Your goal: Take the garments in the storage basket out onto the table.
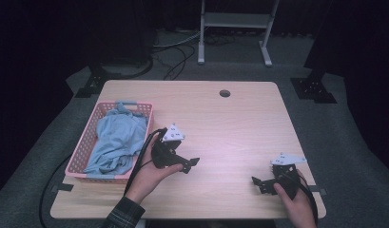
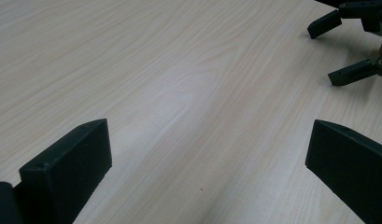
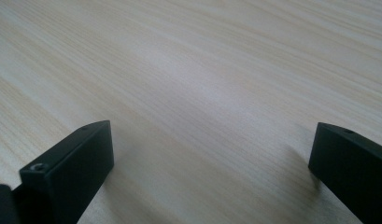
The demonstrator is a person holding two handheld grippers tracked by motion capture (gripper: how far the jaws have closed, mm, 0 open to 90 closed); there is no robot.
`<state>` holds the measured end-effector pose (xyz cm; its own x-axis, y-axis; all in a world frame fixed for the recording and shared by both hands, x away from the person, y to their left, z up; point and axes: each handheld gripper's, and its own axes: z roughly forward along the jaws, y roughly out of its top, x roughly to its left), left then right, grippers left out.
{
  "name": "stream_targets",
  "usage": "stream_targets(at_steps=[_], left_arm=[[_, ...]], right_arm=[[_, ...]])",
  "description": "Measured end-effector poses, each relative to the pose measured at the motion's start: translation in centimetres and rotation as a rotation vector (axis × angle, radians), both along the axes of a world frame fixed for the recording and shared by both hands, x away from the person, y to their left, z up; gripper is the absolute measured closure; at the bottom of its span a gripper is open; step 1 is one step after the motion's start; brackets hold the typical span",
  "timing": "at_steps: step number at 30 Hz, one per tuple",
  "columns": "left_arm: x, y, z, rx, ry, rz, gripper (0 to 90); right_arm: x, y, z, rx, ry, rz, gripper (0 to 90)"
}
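While both grippers sit low over the light wooden table [image 1: 239,123], neither has anything between its jaws.

Left gripper [image 1: 188,165]: held in the person's left hand [image 1: 147,176], which comes up from the bottom edge with a plaid sleeve [image 1: 123,213] at the wrist. Palm cupped under the body, jaws pointing toward the right gripper. Grey three-cornered plate [image 1: 173,133] on top, tilted. Black cable [image 1: 140,159] loops back from it past the hand and off the table's near left edge. In the left gripper view the jaws stand wide apart over bare wood grain, released; the right gripper [image 2: 354,44] shows ahead at upper right, also spread.

Right gripper [image 1: 261,184]: gripped from behind by the right hand [image 1: 296,202] at the table's near right corner, jaws aimed toward the left gripper. In the right gripper view the jaws are spread wide, with bare table between them.

Beyond the left gripper's back, just beside it: a pink plastic basket [image 1: 90,137] with latticed walls, holding a crumpled light blue garment [image 1: 115,140]. Well ahead of both grippers, a round hole [image 1: 224,93] near the table's far edge.
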<state>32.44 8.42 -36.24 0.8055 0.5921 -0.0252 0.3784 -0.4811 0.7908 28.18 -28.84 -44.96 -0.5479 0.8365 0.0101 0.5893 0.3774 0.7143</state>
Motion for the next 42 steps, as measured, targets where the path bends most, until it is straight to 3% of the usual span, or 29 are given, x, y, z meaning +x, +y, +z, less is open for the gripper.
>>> stream_targets(at_steps=[7, 24, 34, 42], left_arm=[[0.2, 0.2, 1.4, -0.01, -0.004, -0.006, 0.0], [2.1, 1.2, 5.3, -0.052, -0.025, 0.032, 0.0], [2.9, 2.7, 5.7, -0.083, -0.026, 0.069, 0.0], [2.7, 4.5, 5.9, -0.082, -0.035, 0.101, 0.0]], right_arm=[[0.0, 0.0, 0.0, 0.0, 0.0, 0.0, 0.0], [0.0, 0.0, 0.0, 0.0, 0.001, 0.0, 0.0], [0.0, 0.0, 0.0, 0.0, 0.001, 0.0, 0.0], [0.0, 0.0, 0.0, -0.001, 0.001, 0.0, 0.0]])
